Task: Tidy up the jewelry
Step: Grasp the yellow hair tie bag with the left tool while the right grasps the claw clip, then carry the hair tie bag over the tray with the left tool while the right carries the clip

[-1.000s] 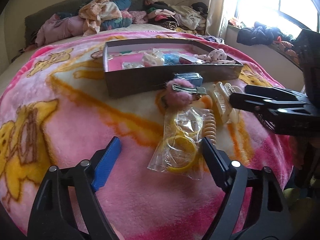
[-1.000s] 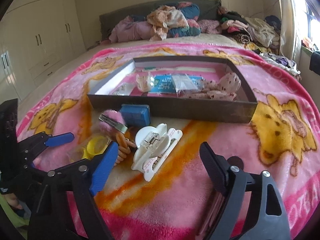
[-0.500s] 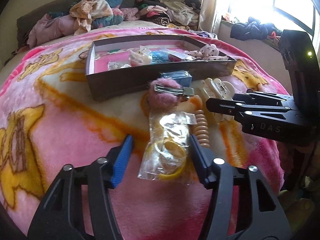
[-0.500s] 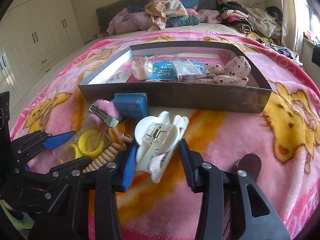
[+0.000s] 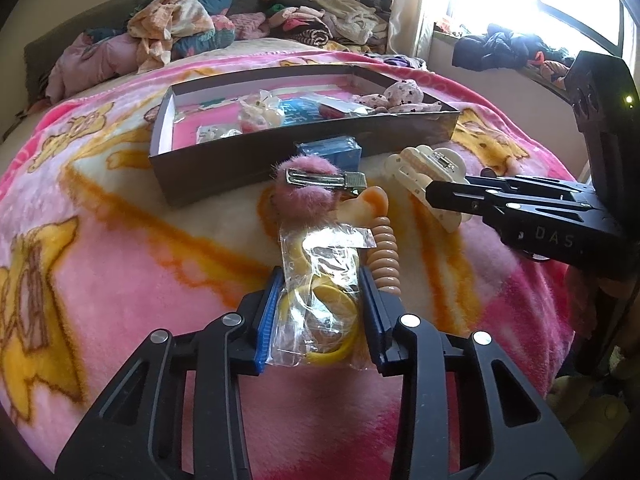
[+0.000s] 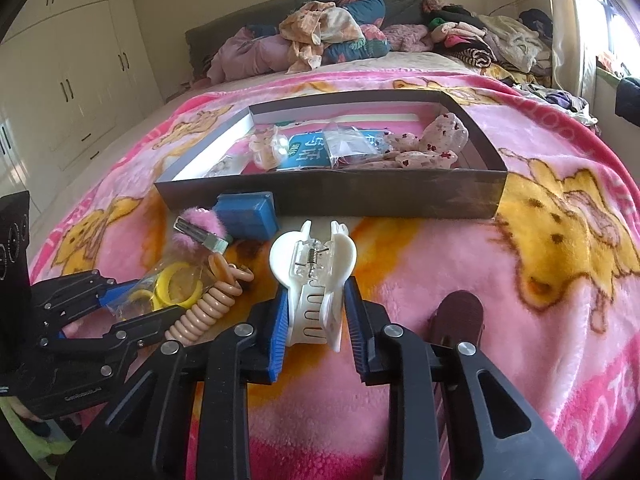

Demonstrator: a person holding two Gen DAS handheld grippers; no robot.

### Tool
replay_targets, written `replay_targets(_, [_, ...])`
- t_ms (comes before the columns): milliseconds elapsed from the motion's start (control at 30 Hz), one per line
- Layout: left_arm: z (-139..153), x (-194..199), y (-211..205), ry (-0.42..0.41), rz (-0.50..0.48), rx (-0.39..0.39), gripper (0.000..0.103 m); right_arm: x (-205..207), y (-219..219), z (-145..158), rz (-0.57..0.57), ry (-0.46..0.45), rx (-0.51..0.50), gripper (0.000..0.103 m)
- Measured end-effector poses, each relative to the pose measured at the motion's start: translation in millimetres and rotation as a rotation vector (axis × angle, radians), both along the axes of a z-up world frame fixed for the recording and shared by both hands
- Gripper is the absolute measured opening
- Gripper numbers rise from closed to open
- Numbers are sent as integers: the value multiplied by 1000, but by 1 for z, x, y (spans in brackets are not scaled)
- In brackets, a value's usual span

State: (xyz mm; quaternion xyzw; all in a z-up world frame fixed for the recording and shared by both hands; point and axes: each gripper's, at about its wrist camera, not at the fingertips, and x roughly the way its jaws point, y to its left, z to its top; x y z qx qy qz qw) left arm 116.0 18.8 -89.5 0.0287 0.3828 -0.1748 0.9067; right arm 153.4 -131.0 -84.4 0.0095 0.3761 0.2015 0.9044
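A clear bag of yellow rings (image 5: 316, 320) lies on the pink blanket (image 5: 120, 248). My left gripper (image 5: 320, 280) has the bag between its blue pads; the jaws are closing and both pads press on the plastic. To the right lies a white claw clip (image 6: 312, 256). My right gripper (image 6: 315, 292) is closing on its toothed end, pads touching both sides. Behind them stands the dark cardboard box (image 6: 328, 196), which holds small packets and a spotted fabric piece. In the left wrist view the right gripper (image 5: 436, 192) reaches the claw clip (image 5: 424, 168) from the right.
Between the box and the grippers lie a small blue box (image 6: 248, 216), a pink fluffy hair clip (image 6: 200, 228) and a peach spiral hair tie (image 6: 204, 312). A dark red flat object (image 6: 460, 316) lies right of the right gripper. Clothes (image 6: 332, 36) are piled at the headboard.
Both grippers moved forward and narrowed from wide open. The left pads came in around the bag of yellow rings, the right pads around the white claw clip.
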Motion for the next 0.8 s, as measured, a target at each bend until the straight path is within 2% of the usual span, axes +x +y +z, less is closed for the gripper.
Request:
replay_targets(367, [6, -11, 3, -8, 21, 7, 27, -11, -10, 9, -2, -8, 37, 25])
replay_targets(800, [34, -15, 13, -61, 59, -8, 27, -28, -22, 26, 0, -42, 65, 25])
